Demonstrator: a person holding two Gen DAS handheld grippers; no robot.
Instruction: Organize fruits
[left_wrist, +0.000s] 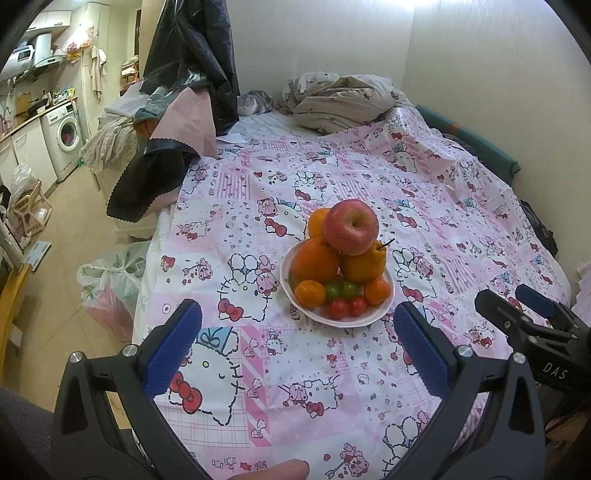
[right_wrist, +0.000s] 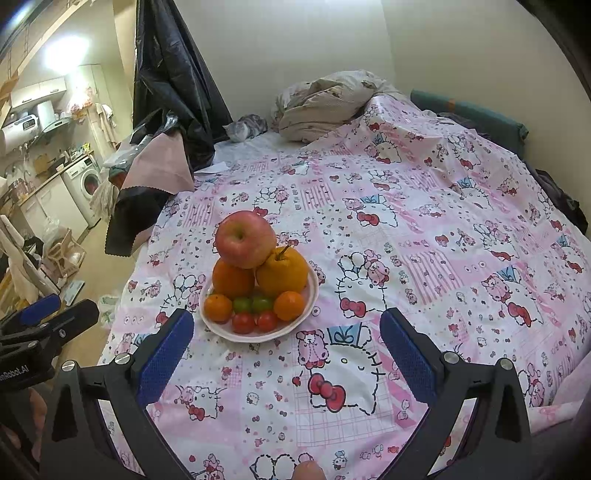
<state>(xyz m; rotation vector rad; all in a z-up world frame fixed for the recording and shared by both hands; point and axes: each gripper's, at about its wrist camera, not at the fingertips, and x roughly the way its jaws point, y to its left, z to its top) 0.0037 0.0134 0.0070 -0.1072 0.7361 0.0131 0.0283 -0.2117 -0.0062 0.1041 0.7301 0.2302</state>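
Note:
A white bowl (left_wrist: 380, 317) (right_wrist: 221, 330) stands on the pink cartoon-print bedspread (left_wrist: 295, 387) (right_wrist: 406, 240). It holds a pile of fruit: a red apple (left_wrist: 351, 227) (right_wrist: 245, 238) on top of large oranges (left_wrist: 316, 260) (right_wrist: 282, 273), with small tangerines (left_wrist: 309, 293) (right_wrist: 218, 307), green fruits (left_wrist: 340, 290) (right_wrist: 253, 304) and red tomatoes (left_wrist: 347, 306) (right_wrist: 255, 321) at the front. My left gripper (left_wrist: 295, 332) is open and empty, just short of the bowl. My right gripper (right_wrist: 286, 336) is open and empty, near the bowl's front right.
A crumpled beige blanket (left_wrist: 343, 98) (right_wrist: 325, 105) lies at the bed's far end. Dark and pink cloths (left_wrist: 177, 122) (right_wrist: 155, 166) hang over the left edge. Plastic bags (left_wrist: 110, 284) sit on the floor at left. A wall borders the right side.

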